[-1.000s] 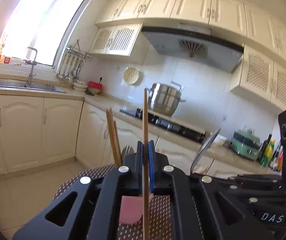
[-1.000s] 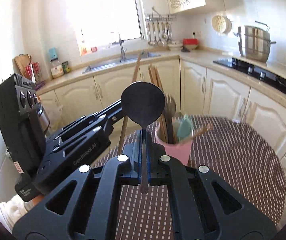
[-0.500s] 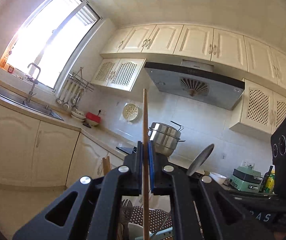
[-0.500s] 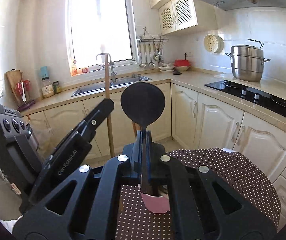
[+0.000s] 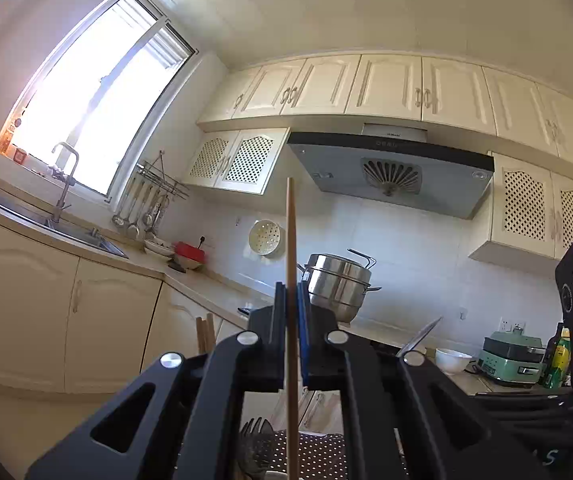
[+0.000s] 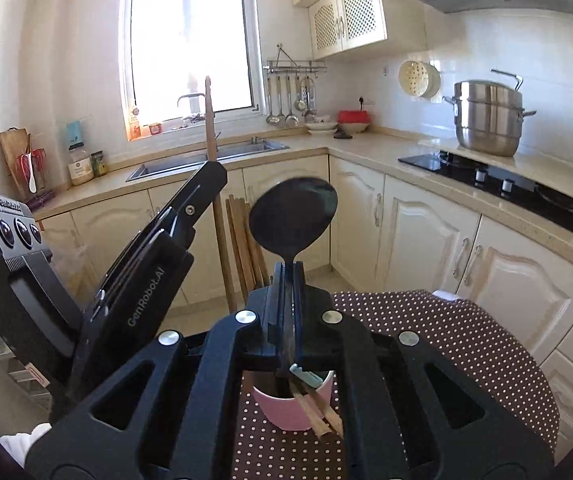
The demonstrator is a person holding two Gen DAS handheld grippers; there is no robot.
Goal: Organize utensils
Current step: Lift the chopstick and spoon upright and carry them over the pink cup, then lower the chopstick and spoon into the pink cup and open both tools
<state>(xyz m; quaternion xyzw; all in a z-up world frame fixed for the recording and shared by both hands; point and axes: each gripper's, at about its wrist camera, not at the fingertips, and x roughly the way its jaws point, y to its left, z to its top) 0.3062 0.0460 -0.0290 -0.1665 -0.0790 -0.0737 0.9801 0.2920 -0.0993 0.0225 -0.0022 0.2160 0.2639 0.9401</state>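
Observation:
My left gripper [image 5: 291, 312] is shut on a long wooden stick [image 5: 291, 240] and holds it upright, tilted up toward the wall cabinets. It shows at the left of the right wrist view [image 6: 210, 168]. My right gripper [image 6: 288, 292] is shut on the handle of a black spoon [image 6: 292, 220], bowl up, directly above a pink cup [image 6: 286, 408]. The cup stands on the brown dotted tablecloth [image 6: 446, 344] and holds wooden sticks [image 6: 314, 412] and a teal utensil [image 6: 306, 376]. More wooden sticks [image 6: 244, 248] rise behind my right gripper.
A kitchen counter with a sink [image 6: 206, 160], a black hob [image 6: 498, 188] and a steel pot [image 6: 486, 118] runs behind the table. A fork [image 5: 252, 440] shows low in the left wrist view. A green appliance [image 5: 512, 358] and bottles [image 5: 558, 356] stand at the right.
Both grippers have risen and tilted upward. The stick came up with the left gripper. The pink cup now sits lower, under my right gripper, and the spoon's bowl leans right.

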